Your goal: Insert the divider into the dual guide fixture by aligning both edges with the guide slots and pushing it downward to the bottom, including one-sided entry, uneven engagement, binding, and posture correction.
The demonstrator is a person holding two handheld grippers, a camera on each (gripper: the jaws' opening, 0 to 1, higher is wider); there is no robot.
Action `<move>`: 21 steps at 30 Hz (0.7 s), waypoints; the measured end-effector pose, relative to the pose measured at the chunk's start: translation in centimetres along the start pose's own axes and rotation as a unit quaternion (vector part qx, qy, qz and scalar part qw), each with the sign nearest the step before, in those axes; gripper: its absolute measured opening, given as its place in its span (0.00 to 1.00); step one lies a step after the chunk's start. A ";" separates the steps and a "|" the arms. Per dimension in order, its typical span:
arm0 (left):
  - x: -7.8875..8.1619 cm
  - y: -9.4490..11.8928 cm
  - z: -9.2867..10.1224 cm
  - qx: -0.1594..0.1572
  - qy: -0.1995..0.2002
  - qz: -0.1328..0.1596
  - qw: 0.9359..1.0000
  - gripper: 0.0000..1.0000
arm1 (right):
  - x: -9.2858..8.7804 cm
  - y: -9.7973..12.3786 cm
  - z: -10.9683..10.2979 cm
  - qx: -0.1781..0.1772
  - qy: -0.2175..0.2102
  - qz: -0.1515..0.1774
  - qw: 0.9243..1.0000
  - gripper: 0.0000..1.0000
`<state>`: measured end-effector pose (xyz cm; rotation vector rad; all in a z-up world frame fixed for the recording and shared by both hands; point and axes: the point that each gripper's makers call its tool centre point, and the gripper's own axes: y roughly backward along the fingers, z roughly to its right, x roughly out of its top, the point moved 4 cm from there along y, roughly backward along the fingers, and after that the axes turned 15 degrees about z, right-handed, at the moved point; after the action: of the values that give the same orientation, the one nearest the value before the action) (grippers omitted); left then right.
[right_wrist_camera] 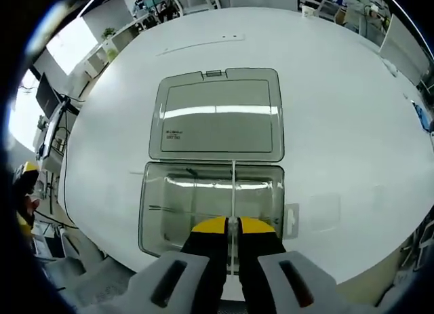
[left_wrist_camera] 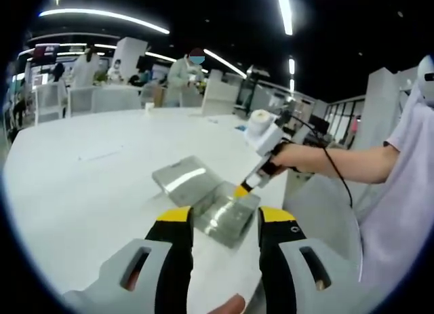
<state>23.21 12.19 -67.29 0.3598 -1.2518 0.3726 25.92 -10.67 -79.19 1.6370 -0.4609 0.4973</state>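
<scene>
A clear plastic box (right_wrist_camera: 169, 209) lies near the edge of the white table (right_wrist_camera: 339, 110), its lid (right_wrist_camera: 217, 117) folded flat behind it. A thin clear divider (right_wrist_camera: 233, 185) stands edge-on across the middle of the box, and my right gripper (right_wrist_camera: 232, 227) is shut on its top edge. In the left gripper view the same box (left_wrist_camera: 227, 216) sits just ahead of my left gripper (left_wrist_camera: 227, 218), which is open with nothing between its jaws. The right gripper (left_wrist_camera: 241, 189), held in a person's hand, comes down onto the box from the right.
A second faint clear panel (right_wrist_camera: 324, 212) lies flat on the table right of the box. The table edge runs close under the box. The person's arm (left_wrist_camera: 339, 161) and a cable reach in from the right. Chairs and people stand far behind the table.
</scene>
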 end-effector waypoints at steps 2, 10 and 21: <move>0.0 0.0 0.0 0.000 0.000 0.000 1.000 0.36 | 0.0 0.0 0.0 0.000 0.000 -0.002 1.000 0.00; 0.1 -0.1 -0.1 0.000 0.001 0.001 1.000 0.36 | -0.2 -0.2 0.0 -0.001 -0.003 -0.008 1.000 0.00; 0.1 -0.2 -0.2 -0.002 0.001 0.003 1.000 0.35 | 0.4 0.5 -0.2 -0.004 -0.004 -0.007 1.000 0.00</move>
<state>23.46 12.10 -67.28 0.3517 -1.2512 0.3762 26.02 -10.55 -78.55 1.6347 -0.4564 0.4779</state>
